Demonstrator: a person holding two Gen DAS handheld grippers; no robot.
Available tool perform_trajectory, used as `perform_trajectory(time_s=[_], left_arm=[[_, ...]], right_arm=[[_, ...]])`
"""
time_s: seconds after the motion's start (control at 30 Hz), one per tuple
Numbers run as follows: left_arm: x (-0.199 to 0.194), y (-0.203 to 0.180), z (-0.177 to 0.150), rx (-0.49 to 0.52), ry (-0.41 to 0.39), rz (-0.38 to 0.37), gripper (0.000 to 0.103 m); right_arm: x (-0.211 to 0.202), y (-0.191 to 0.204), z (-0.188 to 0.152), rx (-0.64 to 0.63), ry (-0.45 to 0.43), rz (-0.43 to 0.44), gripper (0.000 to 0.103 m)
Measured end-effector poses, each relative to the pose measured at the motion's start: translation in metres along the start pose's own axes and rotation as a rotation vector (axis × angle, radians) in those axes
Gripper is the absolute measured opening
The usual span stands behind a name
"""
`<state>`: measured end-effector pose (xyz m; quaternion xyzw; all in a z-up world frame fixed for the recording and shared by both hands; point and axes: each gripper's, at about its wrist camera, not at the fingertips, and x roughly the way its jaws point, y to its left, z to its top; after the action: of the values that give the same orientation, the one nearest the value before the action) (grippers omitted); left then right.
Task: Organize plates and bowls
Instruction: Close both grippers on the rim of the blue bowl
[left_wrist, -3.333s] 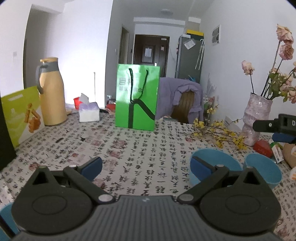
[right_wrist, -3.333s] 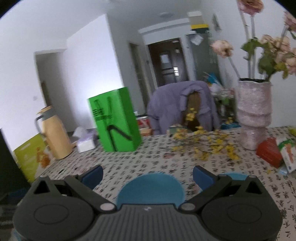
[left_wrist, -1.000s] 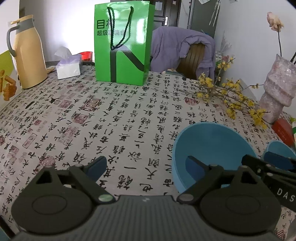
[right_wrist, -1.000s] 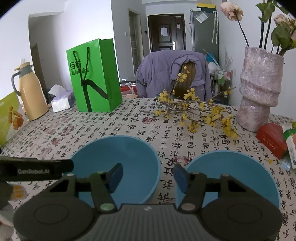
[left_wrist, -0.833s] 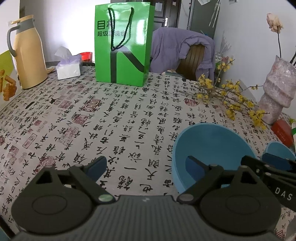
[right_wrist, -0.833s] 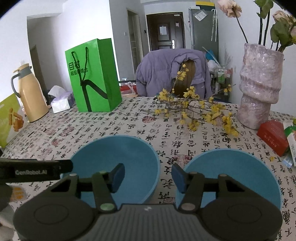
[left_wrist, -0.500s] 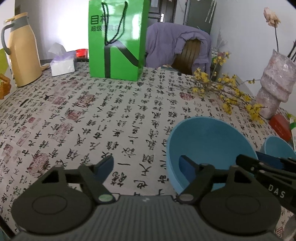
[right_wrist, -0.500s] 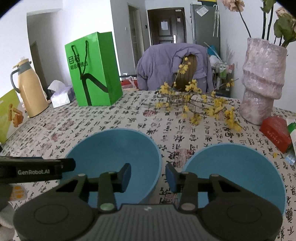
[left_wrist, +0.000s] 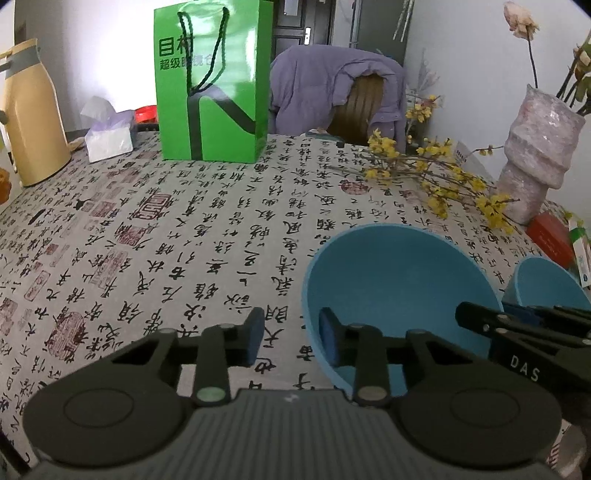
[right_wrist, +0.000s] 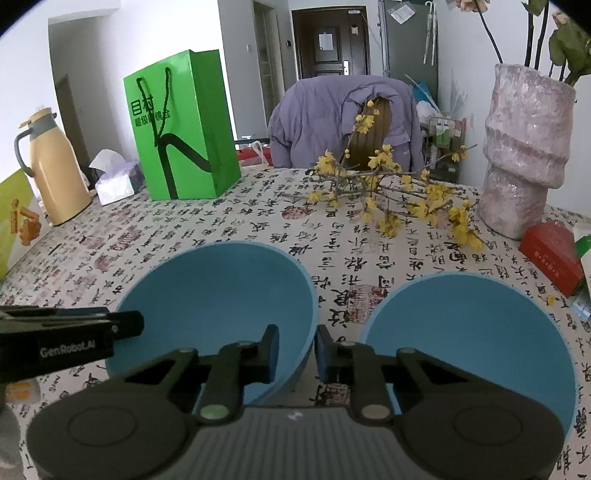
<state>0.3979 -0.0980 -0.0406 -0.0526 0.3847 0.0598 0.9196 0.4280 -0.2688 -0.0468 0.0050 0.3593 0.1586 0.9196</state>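
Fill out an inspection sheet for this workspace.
Surface: printed tablecloth, flat.
Job's things: blue bowl and second blue bowl, side by side, apart, empty; no plates in view.
Clutter: green bag, flask, tissue box, vase, flower branches, red box.
Grippers: left gripper and right gripper straddle opposite rims of the blue bowl, jaws closing.
Cables: nothing seen.
Surroundings: jacket over chair, dark door.

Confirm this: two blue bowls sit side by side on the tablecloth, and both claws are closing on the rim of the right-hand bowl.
Wrong bowl. In the right wrist view, the right claw is closing on the rim of the left-hand bowl; the left claw straddles that bowl's opposite rim. The right-hand bowl is untouched. The rest holds.
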Motion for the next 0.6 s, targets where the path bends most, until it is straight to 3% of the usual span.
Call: perform_trajectory(time_s=[0.23, 0.6], left_arm=[[0.000, -0.006, -0.002, 0.023, -0.001, -0.012, 0.011], [-0.003, -0.012, -0.005, 0.049, -0.020, 0.011, 0.011]], right_arm=[[-0.002, 0.003, -0.001, -0.015, -0.008, -0.004, 0.016], [0.000, 0.004, -0.002, -0.018, -0.006, -0.026, 0.014]])
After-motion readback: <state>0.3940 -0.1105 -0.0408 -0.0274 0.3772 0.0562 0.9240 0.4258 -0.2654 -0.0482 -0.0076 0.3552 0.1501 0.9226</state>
